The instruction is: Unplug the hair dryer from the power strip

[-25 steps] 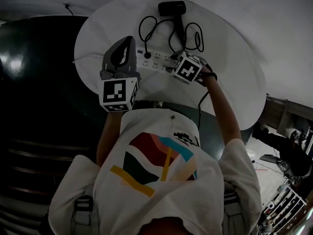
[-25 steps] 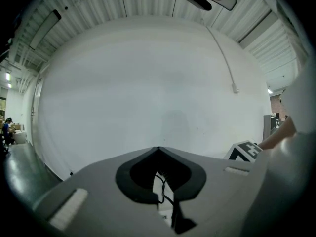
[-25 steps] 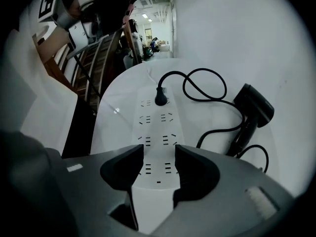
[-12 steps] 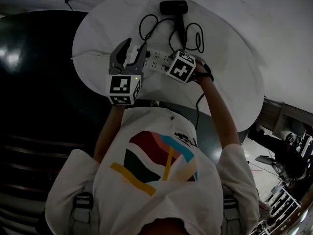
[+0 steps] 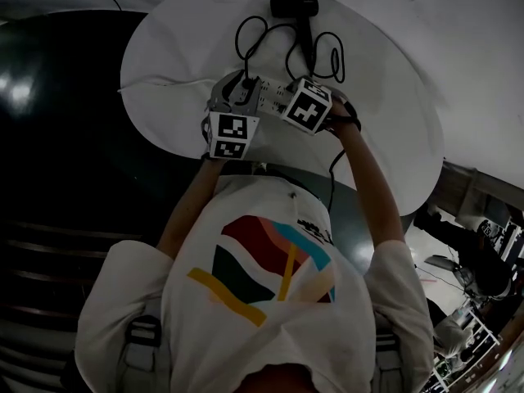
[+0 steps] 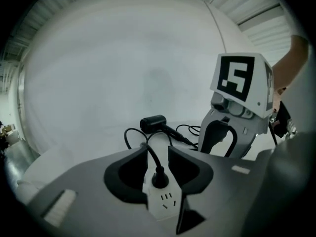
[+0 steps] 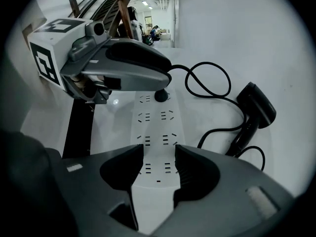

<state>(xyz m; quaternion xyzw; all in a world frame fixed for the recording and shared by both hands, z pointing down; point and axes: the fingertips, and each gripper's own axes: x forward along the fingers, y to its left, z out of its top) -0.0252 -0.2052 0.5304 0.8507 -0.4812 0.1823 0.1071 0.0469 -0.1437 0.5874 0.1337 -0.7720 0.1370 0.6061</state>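
A black hair dryer (image 5: pixel 295 5) lies at the round white table's far edge. Its cord ends in a black plug (image 6: pixel 159 178) seated in the left end of a white power strip (image 5: pixel 266 97). My left gripper (image 6: pixel 158 154) lies low, its jaws either side of the plug and closing; a thin gap still shows on the plug's left. My right gripper (image 7: pixel 159 154) points steeply down over the strip's other end (image 7: pixel 157 147), jaws apart, tips above its top face. Whether the tips touch the strip I cannot tell.
The dryer's cord (image 5: pixel 323 56) loops over the table (image 5: pixel 172 64) between the strip and the dryer. A second black cable (image 5: pixel 336 166) drops off the near edge by my right arm. Dark floor lies to the left.
My left gripper has dropped from above the table to the strip's left end. Its jaws, shut before, now stand apart around the plug. The right gripper has stayed put.
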